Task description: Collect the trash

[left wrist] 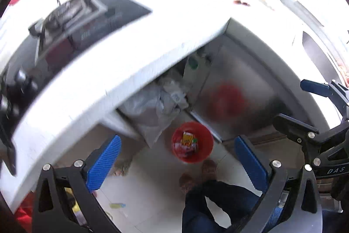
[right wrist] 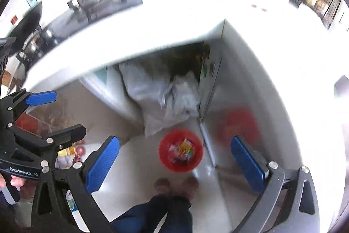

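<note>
A red bin [left wrist: 192, 142] stands on the floor below the counter corner; it also shows in the right wrist view [right wrist: 181, 153]. Inside lie a yellow carton [left wrist: 187, 138] and other wrappers [right wrist: 184, 150]. My left gripper [left wrist: 176, 164] is open and empty, high above the bin. My right gripper [right wrist: 174, 164] is open and empty, also high above it. The right gripper shows at the right edge of the left wrist view [left wrist: 305, 106], and the left gripper at the left edge of the right wrist view [right wrist: 56, 113]. A small scrap [left wrist: 117, 205] lies on the floor.
A white counter [left wrist: 152, 21] wraps around in an L shape, with a gas stove [left wrist: 72, 21] on it. Grey plastic bags [left wrist: 157, 106] fill the open space under the counter. A steel cabinet door [left wrist: 235, 88] reflects the bin. The person's feet [right wrist: 176, 186] stand by the bin.
</note>
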### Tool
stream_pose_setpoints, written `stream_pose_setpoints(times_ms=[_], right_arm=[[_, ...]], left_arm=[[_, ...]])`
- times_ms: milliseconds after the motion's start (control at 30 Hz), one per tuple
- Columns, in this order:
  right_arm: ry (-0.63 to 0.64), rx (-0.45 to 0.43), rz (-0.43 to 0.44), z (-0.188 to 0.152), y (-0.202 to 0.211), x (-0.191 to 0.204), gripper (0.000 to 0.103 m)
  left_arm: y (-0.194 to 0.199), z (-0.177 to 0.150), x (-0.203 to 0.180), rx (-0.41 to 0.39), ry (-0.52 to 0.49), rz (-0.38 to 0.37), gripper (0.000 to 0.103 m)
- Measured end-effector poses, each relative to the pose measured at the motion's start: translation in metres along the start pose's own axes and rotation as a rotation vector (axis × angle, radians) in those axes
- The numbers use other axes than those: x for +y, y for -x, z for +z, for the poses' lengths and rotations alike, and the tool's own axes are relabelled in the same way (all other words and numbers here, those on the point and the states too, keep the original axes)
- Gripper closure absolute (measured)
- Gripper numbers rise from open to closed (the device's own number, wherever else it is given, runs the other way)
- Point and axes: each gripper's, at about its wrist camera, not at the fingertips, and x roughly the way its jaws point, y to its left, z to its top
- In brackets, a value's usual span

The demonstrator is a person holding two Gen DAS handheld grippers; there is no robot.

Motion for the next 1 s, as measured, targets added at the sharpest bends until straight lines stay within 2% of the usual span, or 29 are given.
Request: stream_pose_setpoints(times_ms=[133, 233, 467, 700, 900, 1000], right_arm=[[0.043, -0.057, -0.069, 0.014, 0.036, 0.001, 0.001], [0.022, -0.095, -0.098, 0.020, 0.059, -0.004, 0.001], [-0.017, -0.115, -0.160, 0.030, 0.089, -0.019, 0.001], [-0.115, -0.141, -0.169, 0.039, 0.109, -0.050, 0.001], [-0.164, -0.181, -0.193, 0.055, 0.122, -0.088, 0.001], [-0.189, -0.173, -0.189, 0.064, 0.119, -0.108, 0.001]], left_arm=[[0.030, 0.020, -0.009, -0.056, -0.042, -0.018, 0.000], [0.048, 0.032, -0.017, -0.086, -0.087, -0.033, 0.000], [0.072, 0.061, -0.040, -0.132, -0.175, -0.073, 0.000], [0.080, 0.095, -0.066, -0.136, -0.229, -0.165, 0.000], [0.075, 0.134, -0.089, -0.152, -0.304, -0.182, 0.000], [0.067, 0.157, -0.103, -0.151, -0.342, -0.188, 0.000]])
